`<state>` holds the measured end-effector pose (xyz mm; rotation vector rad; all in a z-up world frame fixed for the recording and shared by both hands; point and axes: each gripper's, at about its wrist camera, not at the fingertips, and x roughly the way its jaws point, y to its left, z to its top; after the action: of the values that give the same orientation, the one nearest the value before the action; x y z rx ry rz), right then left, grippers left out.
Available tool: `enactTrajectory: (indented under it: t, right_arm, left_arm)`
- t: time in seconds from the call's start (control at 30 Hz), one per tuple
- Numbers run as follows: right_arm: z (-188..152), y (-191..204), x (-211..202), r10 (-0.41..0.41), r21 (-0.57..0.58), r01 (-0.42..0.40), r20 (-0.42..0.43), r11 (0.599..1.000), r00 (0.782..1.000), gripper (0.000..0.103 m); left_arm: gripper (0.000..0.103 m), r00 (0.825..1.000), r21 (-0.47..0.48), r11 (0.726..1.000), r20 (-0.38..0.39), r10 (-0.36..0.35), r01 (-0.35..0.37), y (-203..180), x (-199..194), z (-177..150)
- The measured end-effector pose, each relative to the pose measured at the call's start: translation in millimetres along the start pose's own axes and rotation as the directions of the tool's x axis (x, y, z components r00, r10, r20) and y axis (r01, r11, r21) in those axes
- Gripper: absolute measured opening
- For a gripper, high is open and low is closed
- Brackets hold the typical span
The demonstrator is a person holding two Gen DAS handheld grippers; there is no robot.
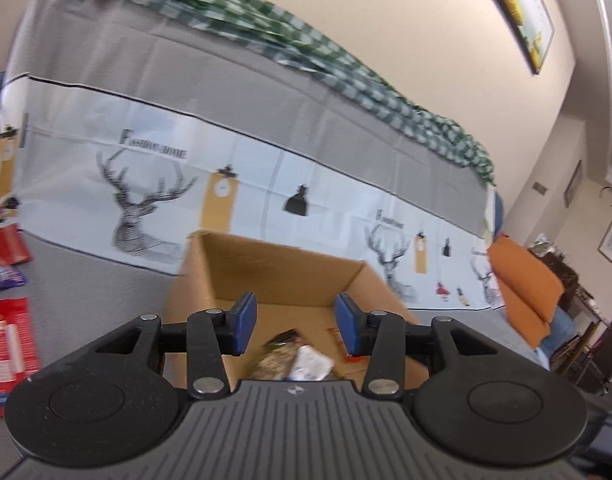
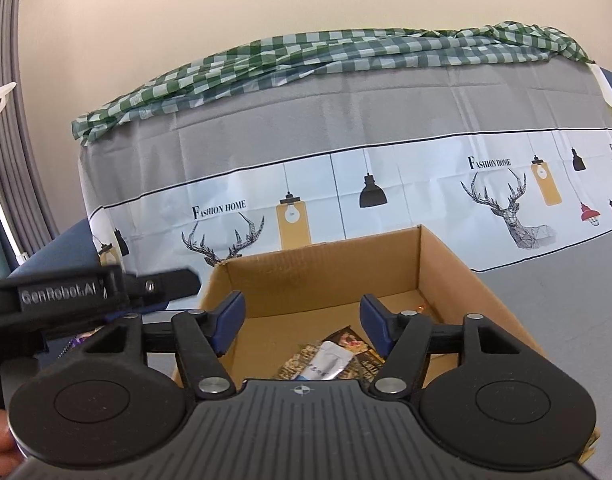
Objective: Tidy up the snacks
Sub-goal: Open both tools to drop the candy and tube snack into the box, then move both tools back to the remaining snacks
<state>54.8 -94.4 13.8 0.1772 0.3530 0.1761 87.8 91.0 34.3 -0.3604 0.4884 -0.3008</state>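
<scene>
Two handheld claws hover over an open cardboard box [image 2: 438, 264] resting on a grey surface [image 1: 89, 280]. The left claw [image 1: 295, 322] has its blue pads [image 1: 243, 320] spread apart and empty. The right claw [image 2: 301, 322] stands wider open, also gripping nothing. Inside the box, on its floor, lie several snack packets [image 2: 334, 360], a silvery one on top of darker ones. More snacks, red wrappers [image 1: 9, 340] and a purple one [image 1: 3, 278], lie on the surface left of the box.
</scene>
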Motion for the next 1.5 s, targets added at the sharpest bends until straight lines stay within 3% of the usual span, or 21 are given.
enactTrajectory:
  t: [0.23, 0.37, 0.53, 0.77, 0.97, 1.23, 1.5]
  right_arm:
    - [-10, 30, -5, 0.029, 0.027, -0.028, -0.005, 0.999, 1.0, 0.068]
    - [-19, 53, -7, 0.07, 0.029, -0.07, -0.012, 0.997, 0.997, 0.068]
    - [-34, 84, -6, 0.139, 0.004, -0.139, -0.03, 0.99, 0.99, 0.068]
    - [-60, 130, 9, 0.258, -0.078, -0.263, -0.07, 0.962, 0.964, 0.067]
    - [-78, 157, 27, 0.338, -0.118, -0.347, -0.093, 0.93, 0.937, 0.067]
    - [-109, 178, 65, 0.367, -0.145, -0.395, -0.187, 0.907, 0.911, 0.068]
    - [-122, 203, 112, 0.359, -0.136, -0.402, -0.258, 0.906, 0.897, 0.08]
  left_arm:
    - [0.047, 0.996, -0.007, 0.996, 0.007, 0.084, -0.084, 35, -34, 4]
    - [0.032, 0.989, 0.012, 0.989, -0.002, 0.15, -0.15, 57, -52, 6]
    - [0.024, 0.973, 0.044, 0.972, -0.019, 0.232, -0.231, 85, -69, 4]
    - [0.024, 0.945, -0.001, 0.946, -0.027, 0.325, -0.325, 136, -84, 10]
    - [0.024, 0.927, -0.004, 0.927, -0.035, 0.375, -0.375, 165, -81, 17]
    - [0.024, 0.905, -0.004, 0.906, -0.034, 0.423, -0.424, 181, -61, 29]
    - [0.024, 0.887, -0.013, 0.888, -0.056, 0.459, -0.46, 200, -41, 37]
